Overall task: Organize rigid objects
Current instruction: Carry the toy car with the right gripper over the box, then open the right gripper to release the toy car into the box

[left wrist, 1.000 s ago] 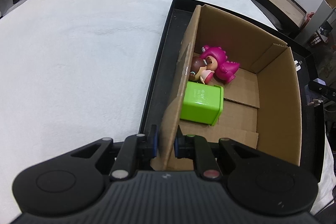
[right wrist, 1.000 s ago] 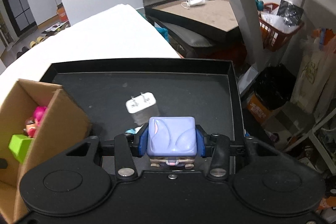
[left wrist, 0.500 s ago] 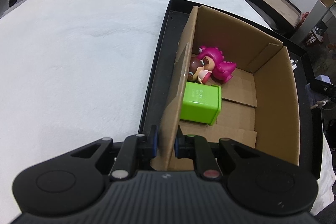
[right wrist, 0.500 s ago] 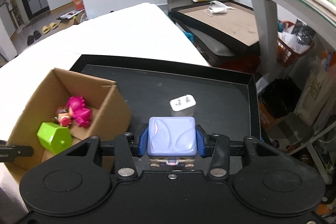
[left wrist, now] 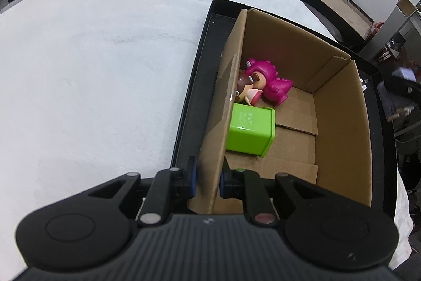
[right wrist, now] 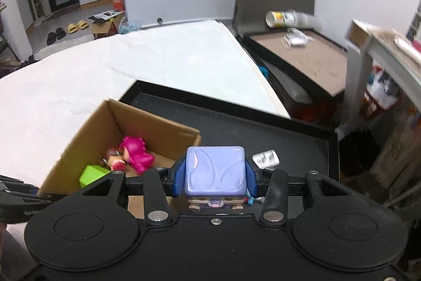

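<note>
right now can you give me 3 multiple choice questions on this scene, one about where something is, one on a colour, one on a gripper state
1. Where does the white charger lie?
A. inside the cardboard box
B. on the black tray, outside the box
C. on the white cloth

2. What colour is the block-shaped container in the cardboard box?
A. green
B. orange
C. white

3. What is the left gripper doing?
A. hanging open above the box
B. clamped on the box's side wall
C. holding the pink dinosaur figure

Answers:
1 B, the charger rests on the black tray floor, to the right of the box.
2 A, its sides are bright green beside the pink dinosaur figure.
3 B, one finger sits on each side of the cardboard wall, pinching it.
</note>
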Demonstrator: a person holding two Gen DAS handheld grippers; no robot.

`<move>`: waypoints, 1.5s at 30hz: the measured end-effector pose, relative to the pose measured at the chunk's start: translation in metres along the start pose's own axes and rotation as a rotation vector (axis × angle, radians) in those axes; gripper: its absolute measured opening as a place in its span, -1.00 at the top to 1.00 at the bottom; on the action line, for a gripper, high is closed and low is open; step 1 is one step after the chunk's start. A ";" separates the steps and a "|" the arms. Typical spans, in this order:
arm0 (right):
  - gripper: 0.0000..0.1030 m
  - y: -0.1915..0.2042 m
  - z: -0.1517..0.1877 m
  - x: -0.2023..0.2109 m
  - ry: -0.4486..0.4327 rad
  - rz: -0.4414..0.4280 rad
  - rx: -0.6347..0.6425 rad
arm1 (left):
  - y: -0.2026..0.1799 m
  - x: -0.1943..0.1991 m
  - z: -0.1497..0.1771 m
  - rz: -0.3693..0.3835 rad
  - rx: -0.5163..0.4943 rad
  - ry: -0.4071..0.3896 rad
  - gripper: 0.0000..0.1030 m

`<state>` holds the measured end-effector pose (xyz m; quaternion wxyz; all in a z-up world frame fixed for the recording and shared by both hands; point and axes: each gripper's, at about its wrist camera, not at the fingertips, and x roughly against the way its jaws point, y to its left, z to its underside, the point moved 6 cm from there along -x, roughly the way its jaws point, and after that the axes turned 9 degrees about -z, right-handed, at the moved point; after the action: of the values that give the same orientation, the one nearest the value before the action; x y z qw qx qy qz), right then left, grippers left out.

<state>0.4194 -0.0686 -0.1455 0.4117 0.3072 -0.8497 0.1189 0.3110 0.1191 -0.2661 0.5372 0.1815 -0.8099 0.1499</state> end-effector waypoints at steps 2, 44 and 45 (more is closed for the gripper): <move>0.16 0.009 -0.005 0.000 -0.004 -0.007 0.019 | 0.001 0.000 0.000 0.004 0.001 -0.002 0.71; 0.55 0.054 -0.010 -0.041 0.112 -0.041 0.195 | 0.003 0.001 -0.001 0.032 0.037 0.016 0.65; 0.54 0.051 -0.009 -0.037 0.107 -0.044 0.180 | 0.002 0.001 -0.001 0.031 0.037 0.016 0.65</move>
<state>0.4112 -0.0087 -0.1660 0.4297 0.3550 -0.8053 0.2020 0.3102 0.1214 -0.2651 0.5379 0.1776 -0.8054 0.1744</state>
